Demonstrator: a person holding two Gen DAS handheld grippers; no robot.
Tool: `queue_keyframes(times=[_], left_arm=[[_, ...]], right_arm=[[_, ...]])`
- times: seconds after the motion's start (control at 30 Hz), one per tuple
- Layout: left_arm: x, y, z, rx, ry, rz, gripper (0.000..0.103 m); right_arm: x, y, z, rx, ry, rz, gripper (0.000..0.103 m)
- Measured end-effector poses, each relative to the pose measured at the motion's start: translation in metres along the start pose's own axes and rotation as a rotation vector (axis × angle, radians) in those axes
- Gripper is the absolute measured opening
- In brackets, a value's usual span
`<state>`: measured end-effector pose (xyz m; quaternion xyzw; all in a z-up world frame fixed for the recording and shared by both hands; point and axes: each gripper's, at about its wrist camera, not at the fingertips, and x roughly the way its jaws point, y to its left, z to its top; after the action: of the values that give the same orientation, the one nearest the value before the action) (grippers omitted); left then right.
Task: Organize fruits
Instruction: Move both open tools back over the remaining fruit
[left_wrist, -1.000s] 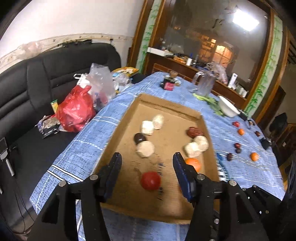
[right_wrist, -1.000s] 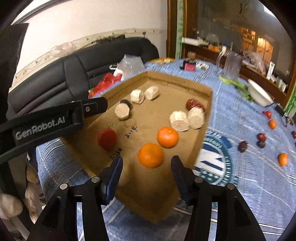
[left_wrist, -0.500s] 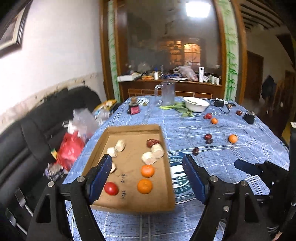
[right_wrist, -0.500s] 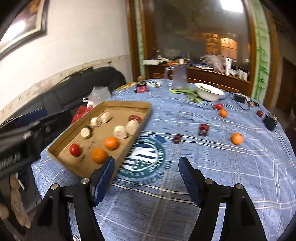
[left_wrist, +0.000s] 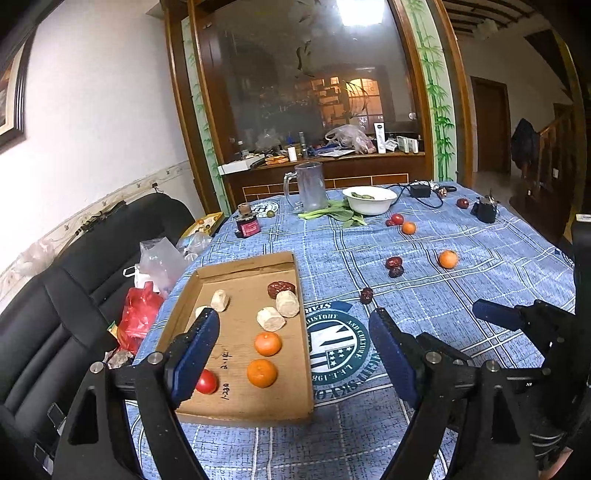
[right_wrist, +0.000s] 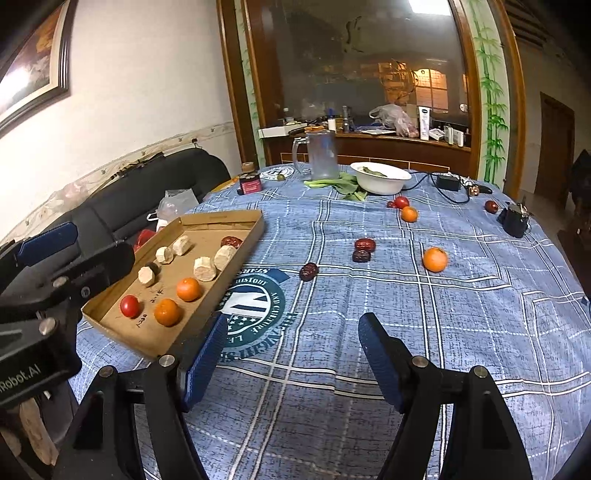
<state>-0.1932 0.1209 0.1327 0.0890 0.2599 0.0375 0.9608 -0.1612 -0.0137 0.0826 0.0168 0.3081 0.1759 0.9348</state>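
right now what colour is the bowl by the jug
White bowl; clearest in the right wrist view.

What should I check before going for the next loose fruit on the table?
1. Left hand-held gripper empty: ok, jaws opening, nothing between them.
2. Right hand-held gripper empty: ok, jaws opening, only tablecloth beyond.
3. Cardboard tray flat on the table: ok.
4. Free space in the tray: ok, bare cardboard between the two oranges and the rim.
5. Nearest loose fruit, the dark date, unobstructed: ok, lying apart beside the tray.
6. Loose orange stable: ok, resting alone on the cloth.
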Motion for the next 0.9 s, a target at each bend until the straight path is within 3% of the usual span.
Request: queue_keyframes(times=[0.9], left_arm=[[0.020,-0.009,-0.013,0.004,0.071,-0.054,0.082]], right_arm=[[0.017,-0.009,-0.011,0.023,0.053,0.001,0.079]])
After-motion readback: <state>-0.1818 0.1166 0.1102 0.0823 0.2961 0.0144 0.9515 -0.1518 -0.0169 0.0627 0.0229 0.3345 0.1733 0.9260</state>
